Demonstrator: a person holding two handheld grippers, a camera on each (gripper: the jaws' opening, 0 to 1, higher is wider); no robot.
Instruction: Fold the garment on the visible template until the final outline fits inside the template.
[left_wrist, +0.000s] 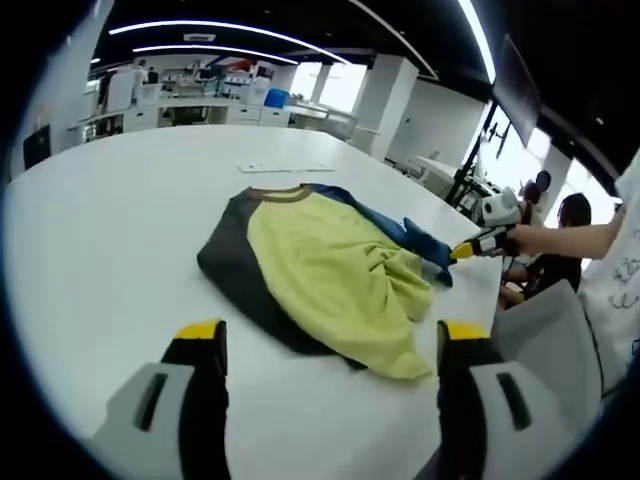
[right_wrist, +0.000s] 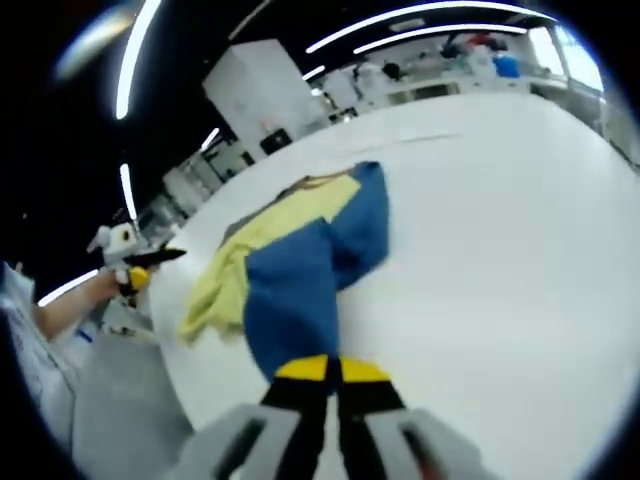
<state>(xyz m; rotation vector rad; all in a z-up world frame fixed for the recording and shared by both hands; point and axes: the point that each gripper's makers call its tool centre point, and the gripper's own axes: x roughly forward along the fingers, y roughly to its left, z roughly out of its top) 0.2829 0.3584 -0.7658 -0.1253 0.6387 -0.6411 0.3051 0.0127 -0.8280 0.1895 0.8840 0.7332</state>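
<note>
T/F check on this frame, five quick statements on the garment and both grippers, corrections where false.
1. The right gripper has its jaws shut on the garment's blue part. True.
2. The left gripper is shut. False: its jaws stand open, holding nothing.
3. The garment lies on a white table. True.
4. The garment is all one colour. False: yellow-green, blue and dark grey.
5. The garment hangs in the air. False: it rests on the table.
</note>
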